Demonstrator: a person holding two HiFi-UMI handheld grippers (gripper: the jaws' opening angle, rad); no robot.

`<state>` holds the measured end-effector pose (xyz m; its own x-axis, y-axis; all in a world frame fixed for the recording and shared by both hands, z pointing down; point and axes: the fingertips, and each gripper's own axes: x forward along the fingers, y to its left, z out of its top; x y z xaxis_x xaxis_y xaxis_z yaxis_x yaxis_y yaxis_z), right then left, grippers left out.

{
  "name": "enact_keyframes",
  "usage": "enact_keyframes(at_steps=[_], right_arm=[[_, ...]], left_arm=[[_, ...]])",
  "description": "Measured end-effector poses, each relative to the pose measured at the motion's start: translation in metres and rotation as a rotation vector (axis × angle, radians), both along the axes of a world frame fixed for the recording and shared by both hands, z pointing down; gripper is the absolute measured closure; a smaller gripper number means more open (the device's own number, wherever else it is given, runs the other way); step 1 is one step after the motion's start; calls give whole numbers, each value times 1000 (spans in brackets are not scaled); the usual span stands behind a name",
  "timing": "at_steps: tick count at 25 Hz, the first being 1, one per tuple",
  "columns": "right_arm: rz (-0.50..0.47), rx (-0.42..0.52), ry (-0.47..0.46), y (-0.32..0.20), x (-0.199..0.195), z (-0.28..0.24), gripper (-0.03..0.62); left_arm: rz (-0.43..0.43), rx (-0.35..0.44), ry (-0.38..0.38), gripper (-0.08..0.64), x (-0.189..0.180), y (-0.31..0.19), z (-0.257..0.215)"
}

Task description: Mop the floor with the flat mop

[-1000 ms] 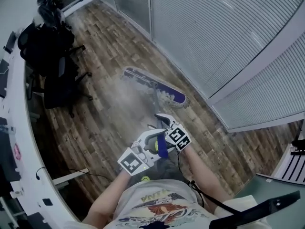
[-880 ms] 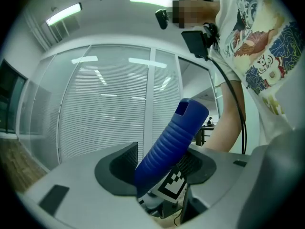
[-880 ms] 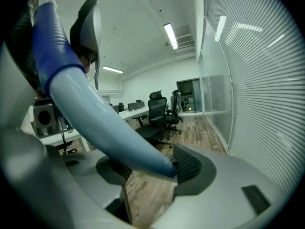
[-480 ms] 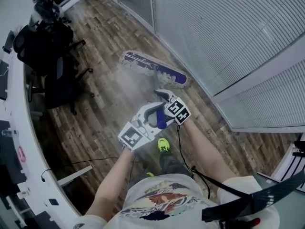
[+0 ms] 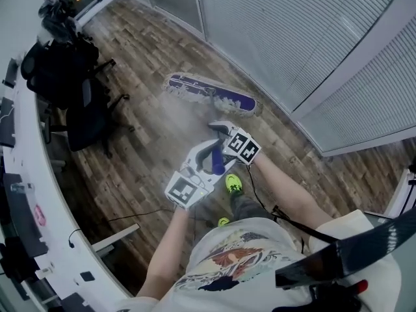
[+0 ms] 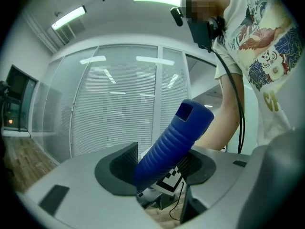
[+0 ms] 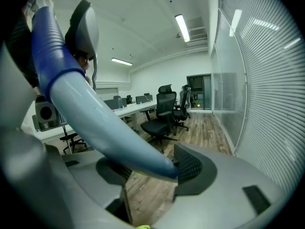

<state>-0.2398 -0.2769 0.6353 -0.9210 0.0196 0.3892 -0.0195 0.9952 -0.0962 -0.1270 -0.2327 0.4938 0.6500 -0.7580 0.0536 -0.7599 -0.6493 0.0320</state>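
Mop head (image 5: 211,95) lies flat on the wood floor (image 5: 149,142), out in front of the person and near the base of the glass wall w/ blinds (image 5: 279,38). We can't tell if it touches the wall. Its long axis runs upper left to lower right in head view, roughly parallel to the wall. We judge that's so a stroke covers a wide strip along the edge. The handle (image 5: 218,163) comes off the head's middle, crosswise to it, and slants up and back toward the person's chest, so the mop points away from the body toward the wall. Left gripper (image 5: 209,151) is clenched on the blue ribbed top end of the handle, which sits wedged between both pads in left gripper view. Right gripper (image 5: 219,129) grasps the handle lower down, nearer the head; in right gripper view the pale blue shaft crosses betw. its jaws w/ pads against it. Stacked two-point hold, prob. upper one as pivot and lower one to steer and press. Neon shoe (image 5: 233,184) is just under the grippers, i.e. the person stands right behind the mop. Black office chairs (image 5: 78,103) and a white desk (image 5: 26,194) are off to the left, well apart from the head. Task looks under way, mid-stroke.
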Motion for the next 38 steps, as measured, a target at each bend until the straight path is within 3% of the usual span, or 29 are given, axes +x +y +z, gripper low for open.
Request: enact_keyframes(at_steps=[11, 17, 19, 30, 38], right_arm=[[-12, -11, -8, 244, 74, -9, 376], [-53, -65, -45, 336, 113, -28, 364], [-79, -86, -48, 360, 133, -37, 359], [-301, -98, -1, 437, 266, -46, 358], [-346, -78, -1, 429, 289, -35, 359]], left_arm=[[11, -34, -39, 330, 76, 242, -7], [-130, -46, 66, 330, 113, 324, -30], [-163, -45, 83, 330, 132, 342, -41], [-203, -105, 9, 328, 277, 392, -48], [-208, -116, -15, 329, 301, 380, -36]])
